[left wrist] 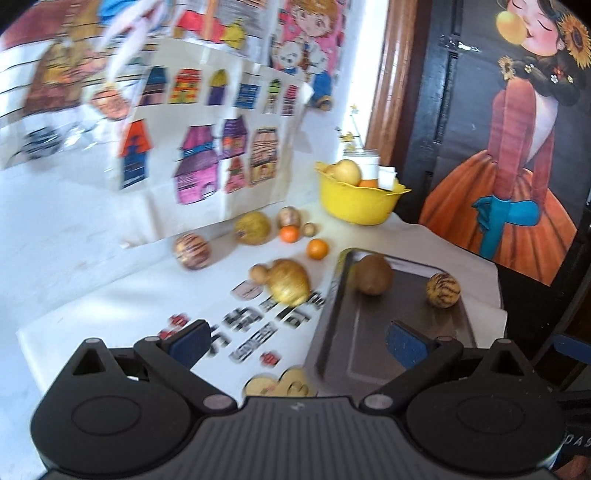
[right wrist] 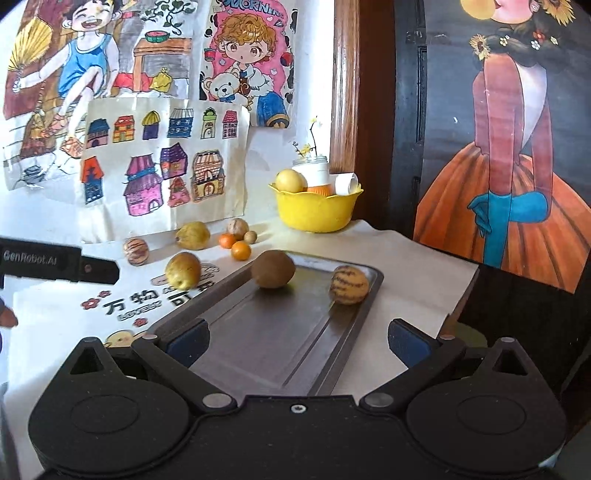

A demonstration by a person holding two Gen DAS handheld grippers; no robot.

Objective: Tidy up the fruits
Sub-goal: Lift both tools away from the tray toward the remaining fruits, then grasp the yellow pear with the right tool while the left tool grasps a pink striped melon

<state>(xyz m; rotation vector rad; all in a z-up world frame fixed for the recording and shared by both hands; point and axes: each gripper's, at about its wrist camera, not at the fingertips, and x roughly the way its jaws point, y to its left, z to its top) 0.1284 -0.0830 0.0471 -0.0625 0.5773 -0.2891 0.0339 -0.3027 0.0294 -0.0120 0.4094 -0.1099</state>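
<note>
Fruits [right wrist: 187, 270] beside tray [right wrist: 258, 332] (bowl [right wrist: 317, 210] behind)

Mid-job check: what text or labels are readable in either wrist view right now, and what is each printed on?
"GenRobot.AI": on the black left gripper body, seen in the right wrist view.
"MORNING": top of the pink cartoon-child poster on the wall.
"万物可": large black characters on the white printed table cloth; the last characters are hidden, and the small line beneath is too blurred to read.

Children's drawings [right wrist: 162, 173] and a white jar [right wrist: 312, 170] behind.
</note>
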